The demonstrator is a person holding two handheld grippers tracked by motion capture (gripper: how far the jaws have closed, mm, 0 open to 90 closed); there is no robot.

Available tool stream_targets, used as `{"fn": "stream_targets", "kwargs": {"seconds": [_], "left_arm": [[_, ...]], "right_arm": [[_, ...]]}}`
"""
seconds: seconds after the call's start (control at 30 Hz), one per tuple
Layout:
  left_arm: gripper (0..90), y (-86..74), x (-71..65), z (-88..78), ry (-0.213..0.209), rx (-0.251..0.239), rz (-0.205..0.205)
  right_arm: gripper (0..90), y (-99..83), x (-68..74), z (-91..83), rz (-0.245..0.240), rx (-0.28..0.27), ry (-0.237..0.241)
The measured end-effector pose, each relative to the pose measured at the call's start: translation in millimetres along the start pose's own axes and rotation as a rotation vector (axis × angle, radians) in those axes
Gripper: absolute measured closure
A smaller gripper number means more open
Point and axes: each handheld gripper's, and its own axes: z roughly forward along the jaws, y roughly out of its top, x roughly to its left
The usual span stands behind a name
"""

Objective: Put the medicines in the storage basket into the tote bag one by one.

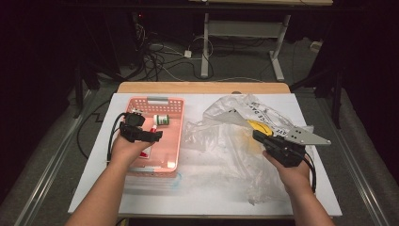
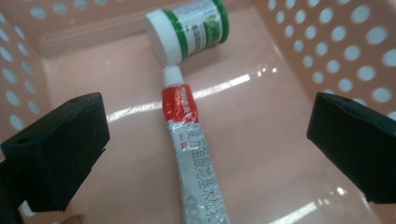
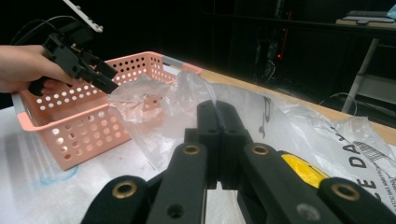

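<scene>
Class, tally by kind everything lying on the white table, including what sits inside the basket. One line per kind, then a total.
Baskets: 1, the pink basket
Jars: 1, the green-and-white jar in the basket
Tubes: 1, the red-and-white tube in the basket
Plastic bags: 1, the clear plastic bag
Total: 4

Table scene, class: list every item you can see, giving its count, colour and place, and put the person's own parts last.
Basket: one, pink, perforated, left half of table.
Jar: one, white lid, green label, lying in basket at its far end.
Tube: one, red and silver with white cap, on basket floor, cap toward jar.
Plastic bag: one, clear, crumpled, printed, with yellow patch, right half of table.
Table: one, white top.
Left gripper: black, open, over tube.
Right gripper: black, shut, at bag.
</scene>
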Motion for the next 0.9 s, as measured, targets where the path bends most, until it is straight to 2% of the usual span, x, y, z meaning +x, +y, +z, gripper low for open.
{"fn": "stream_targets", "kwargs": {"seconds": [0.13, 0.3, 0.37, 0.5, 0.7, 0.8, 0.9], "left_arm": [[0.2, -0.8, 3.3, 8.0, 0.001, 0.066, -0.020], [1.8, -2.1, 2.5, 20.0, 0.029, 0.170, -0.008], [6.6, -2.4, 2.3, 24.3, 0.049, 0.217, 0.002], [13.6, -2.7, 3.0, 28.0, 0.042, 0.253, -0.001], [19.8, -3.4, 2.2, 32.9, 0.062, 0.288, -0.003], [24.4, -2.7, 2.6, 33.5, 0.064, 0.286, -0.009], [32.6, -2.3, 4.2, 32.8, 0.066, 0.270, -0.020]], "right_arm": [[90.0, -0.6, 0.3, 0.1, 0.000, 0.004, 0.002], [90.0, -2.4, -0.2, 0.8, 0.004, 0.012, 0.001], [90.0, -2.8, -0.2, 1.2, 0.002, 0.014, 0.002], [90.0, -3.6, 1.1, 1.6, 0.000, 0.019, 0.000], [90.0, -6.8, 3.3, 1.1, -0.010, 0.034, 0.000], [90.0, -6.9, 3.4, 0.1, -0.003, 0.029, 0.003], [90.0, -7.5, 3.9, 0.5, -0.011, 0.035, 0.005]]}}
